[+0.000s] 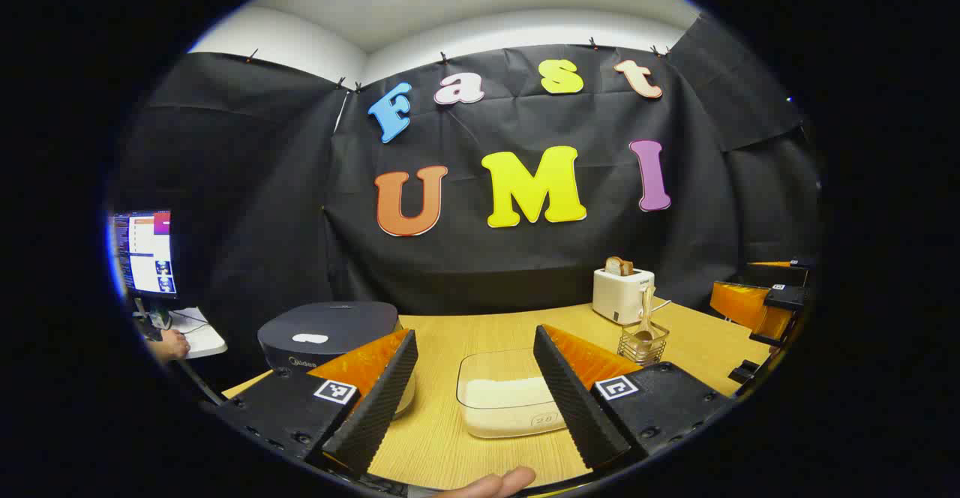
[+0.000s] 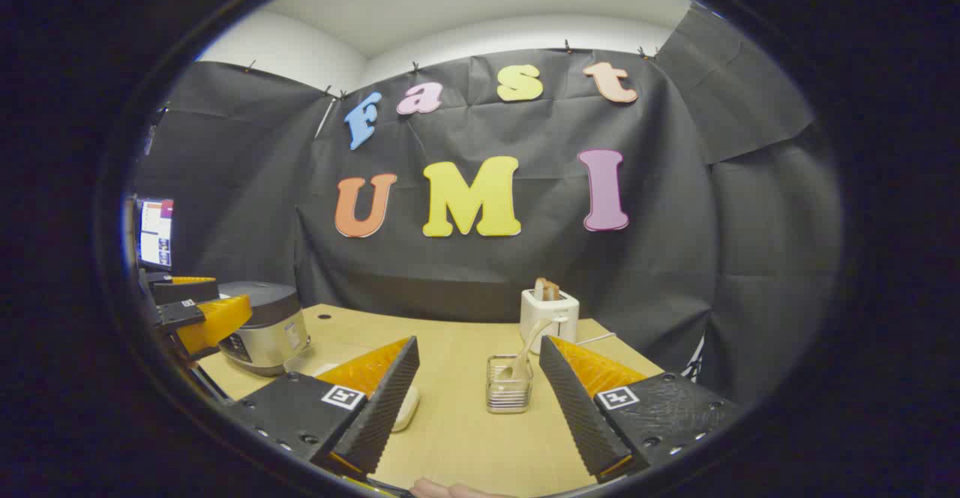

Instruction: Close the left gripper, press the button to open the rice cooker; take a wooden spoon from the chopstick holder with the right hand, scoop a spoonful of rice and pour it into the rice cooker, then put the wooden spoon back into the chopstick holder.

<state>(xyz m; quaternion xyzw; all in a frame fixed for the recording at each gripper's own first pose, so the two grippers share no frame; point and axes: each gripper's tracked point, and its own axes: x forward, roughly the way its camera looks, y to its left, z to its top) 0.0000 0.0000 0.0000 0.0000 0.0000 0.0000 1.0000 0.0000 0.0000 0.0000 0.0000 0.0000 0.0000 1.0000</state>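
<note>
A: Lid down on the rice cooker (image 1: 328, 331), lower left in the left gripper view, dark top with a pale patch on it. So the button press looks like the step in hand.

B: And the left tongs (image 1: 474, 397) stand wide apart, clamped on nothing. The task wants them together first, so I would squeeze them together before going near, then lead with the joined tips as one blunt point.

A: Where is the button?

B: I cannot tell for sure. The pale patch on the lid is my guess. A straight push down, square to the lid, seems better than a slanted poke that could skid off.

A: Pose of that hand?

B: Level and low over the counter (image 1: 435, 438), pointing at the far wall, with the clear rice container (image 1: 504, 402) between its fingers farther off and the cooker off to its left. It needs to swing left.

A: The right side?

B: The right tongs (image 2: 478, 400) are also apart and empty, held level. The chopstick holder (image 2: 509, 385) sits just ahead between the fingers, lower centre in the right gripper view, with the wooden spoon (image 2: 525, 353) leaning up out of it toward the toaster (image 2: 550, 314). Well placed to wait.
</note>
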